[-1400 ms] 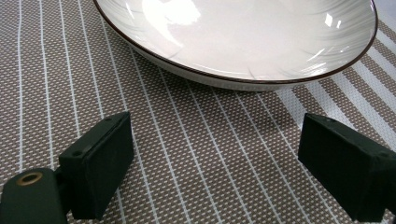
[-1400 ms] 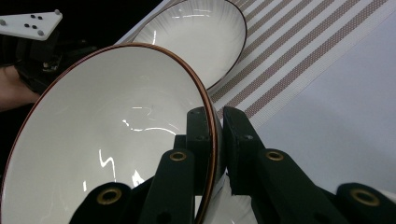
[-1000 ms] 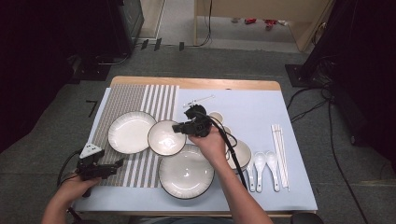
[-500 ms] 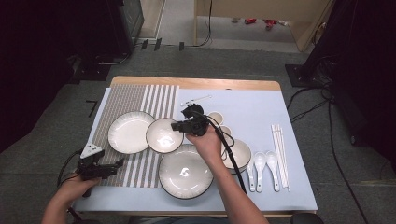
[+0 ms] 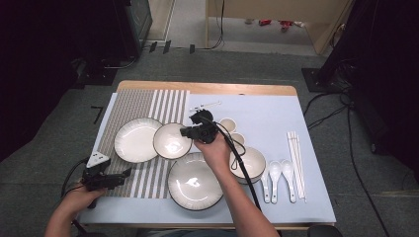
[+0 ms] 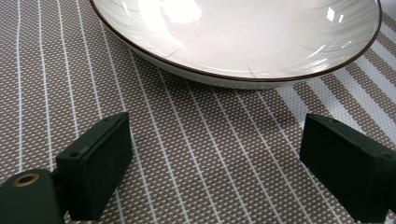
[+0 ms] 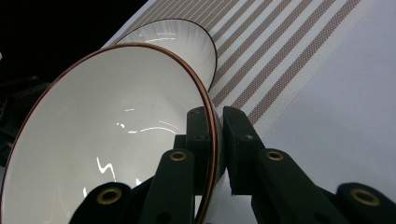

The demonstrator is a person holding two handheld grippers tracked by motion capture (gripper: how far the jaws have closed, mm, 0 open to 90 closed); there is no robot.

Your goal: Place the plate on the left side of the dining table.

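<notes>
Bowl [image 5: 171, 140] with the dark rim sits clamped by its right edge in the right gripper [image 5: 190, 132], at the middle of the table, over the boundary between the striped placemat [image 5: 148, 106] and the pale blue cloth [image 5: 276, 123].

At the far left, the left gripper [image 5: 123, 173] lies low over the near left corner of the placemat, held in the person's left hand [image 5: 81, 195]. In the left gripper view its jaws stand wide apart with nothing but the woven mat between them, and a wide plate [image 6: 243, 37] lies just ahead of them, apart from both pads.

Next comes another wide plate [image 5: 136, 139] on the mat, just left of the bowl. In the right gripper view the bowl [image 7: 102, 135] is tilted, its rim passing between the two jaws, one pad inside the wall and one outside, pressed narrowly together on it.

Nearer the person lies a large plate [image 5: 193, 181], partly under the right forearm. Right of it sits a deeper bowl [image 5: 249, 163], then two white spoons [image 5: 281, 173] and chopsticks [image 5: 296, 158] on the blue cloth.
</notes>
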